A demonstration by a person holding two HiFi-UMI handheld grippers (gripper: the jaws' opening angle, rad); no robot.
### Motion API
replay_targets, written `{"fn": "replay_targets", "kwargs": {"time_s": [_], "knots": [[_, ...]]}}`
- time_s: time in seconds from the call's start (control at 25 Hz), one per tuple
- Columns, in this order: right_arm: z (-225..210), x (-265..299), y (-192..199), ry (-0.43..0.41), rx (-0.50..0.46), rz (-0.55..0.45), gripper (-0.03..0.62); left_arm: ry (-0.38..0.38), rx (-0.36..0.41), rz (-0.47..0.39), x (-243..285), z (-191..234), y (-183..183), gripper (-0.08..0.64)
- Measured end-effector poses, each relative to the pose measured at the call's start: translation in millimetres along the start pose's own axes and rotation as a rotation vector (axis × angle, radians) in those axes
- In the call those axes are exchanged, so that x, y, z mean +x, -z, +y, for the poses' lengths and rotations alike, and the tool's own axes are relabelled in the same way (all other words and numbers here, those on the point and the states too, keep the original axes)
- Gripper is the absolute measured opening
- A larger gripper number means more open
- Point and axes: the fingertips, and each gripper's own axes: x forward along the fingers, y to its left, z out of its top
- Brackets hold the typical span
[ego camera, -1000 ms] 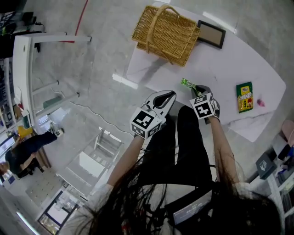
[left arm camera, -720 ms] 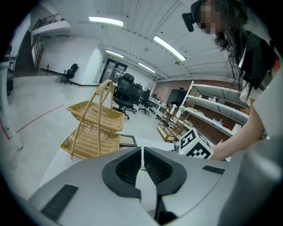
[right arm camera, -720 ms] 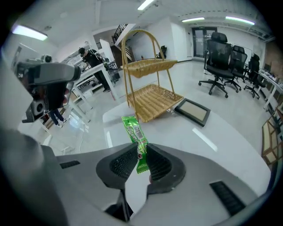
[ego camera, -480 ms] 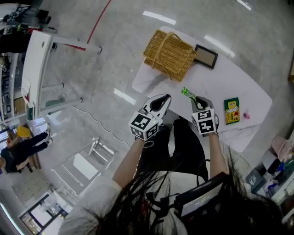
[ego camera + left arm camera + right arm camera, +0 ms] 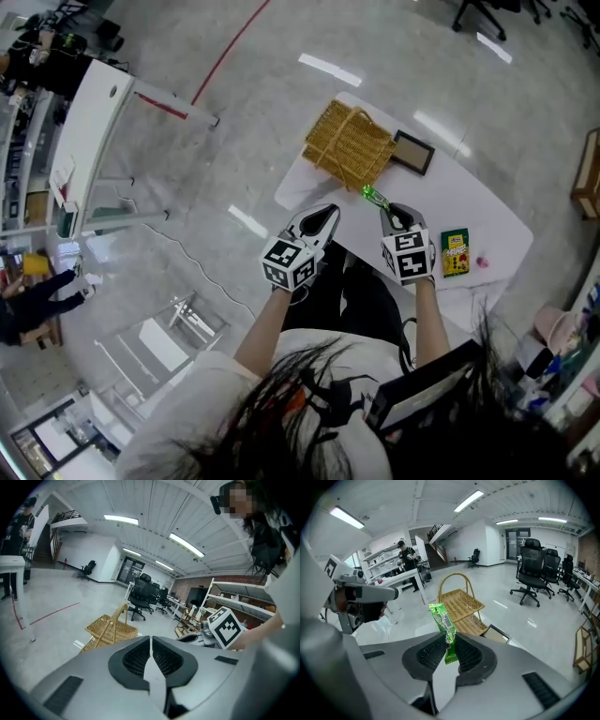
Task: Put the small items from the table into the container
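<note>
Pinching the green snack packet (image 5: 443, 620) by its lower end, your right gripper (image 5: 449, 651) points it lengthwise toward the wicker basket (image 5: 461, 604), which sits straight ahead and below on the far end of the table (image 5: 441, 187), while your left gripper (image 5: 150, 656) alongside has its jaws together, empty.
</note>
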Motion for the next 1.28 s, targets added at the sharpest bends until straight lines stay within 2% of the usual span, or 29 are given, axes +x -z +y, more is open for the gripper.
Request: {"fn": "replay_targets", "kwargs": {"time_s": [0.24,0.44,0.72,1.04,1.28], "knots": [[-11,27,-47,0.028,-0.016,-0.017,0.067,0.031,-0.008,0.048,3,16,-1,0.011],[-25,66,-55,0.057,-0.136,0.066,0.067,0.070,0.021,0.069,14,37,-15,0.011],[-21,125,-62,0.041,-0.215,0.178,0.067,0.112,0.032,0.094,25,72,-29,0.011],[-18,162,-61,0.035,-0.175,0.226,0.074,0.137,0.042,0.134,25,112,-32,0.012],[-16,161,-54,0.027,-0.051,0.225,0.118,0.144,0.046,0.138,22,126,-33,0.011]]}}
